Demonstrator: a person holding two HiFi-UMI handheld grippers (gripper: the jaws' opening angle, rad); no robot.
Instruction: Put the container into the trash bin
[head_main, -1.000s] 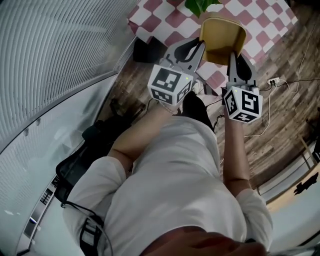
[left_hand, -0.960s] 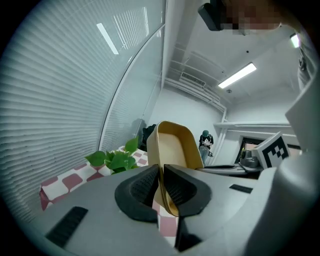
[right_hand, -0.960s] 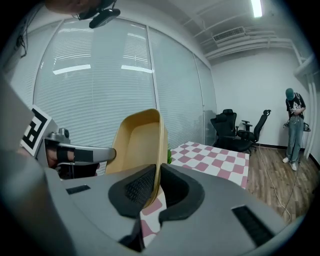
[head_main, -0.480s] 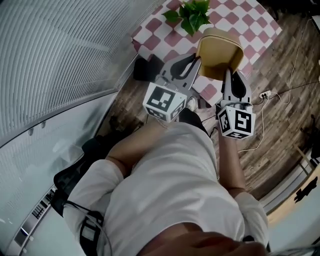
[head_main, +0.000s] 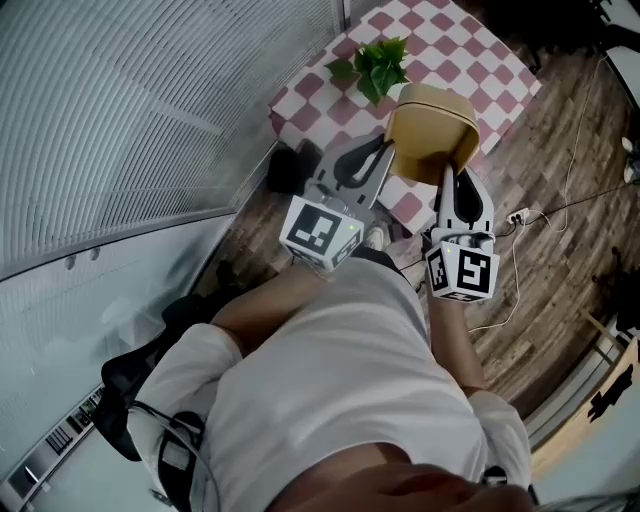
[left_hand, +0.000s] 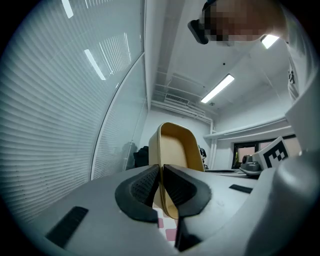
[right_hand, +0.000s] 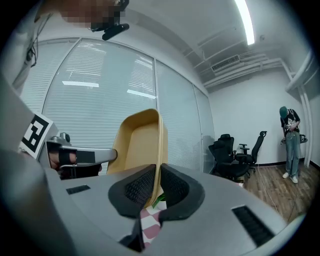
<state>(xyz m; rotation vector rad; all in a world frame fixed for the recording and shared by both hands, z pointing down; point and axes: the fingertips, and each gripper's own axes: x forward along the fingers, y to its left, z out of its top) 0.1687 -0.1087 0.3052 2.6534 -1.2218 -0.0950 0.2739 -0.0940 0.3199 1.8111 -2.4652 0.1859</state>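
A tan, tub-shaped container (head_main: 430, 135) hangs in the air over the edge of a red-and-white checkered table (head_main: 450, 40), held by both grippers. My left gripper (head_main: 388, 160) is shut on its left rim, my right gripper (head_main: 448, 172) on its right rim. In the left gripper view the thin wall of the container (left_hand: 175, 147) runs between the black pads of the left gripper (left_hand: 161, 172). In the right gripper view the container (right_hand: 140, 137) stands upright, clamped in my right gripper (right_hand: 156, 182). No trash bin is clearly in view.
A green potted plant (head_main: 372, 65) stands on the table behind the container. A dark object (head_main: 285, 168) sits on the wooden floor by the table's corner. A power strip with cables (head_main: 515, 215) lies at the right. Office chairs (right_hand: 232, 155) and a standing person (right_hand: 291, 145) are further off.
Both grippers have risen together with the container still gripped. More of the table and the plant now show behind it in the head view.
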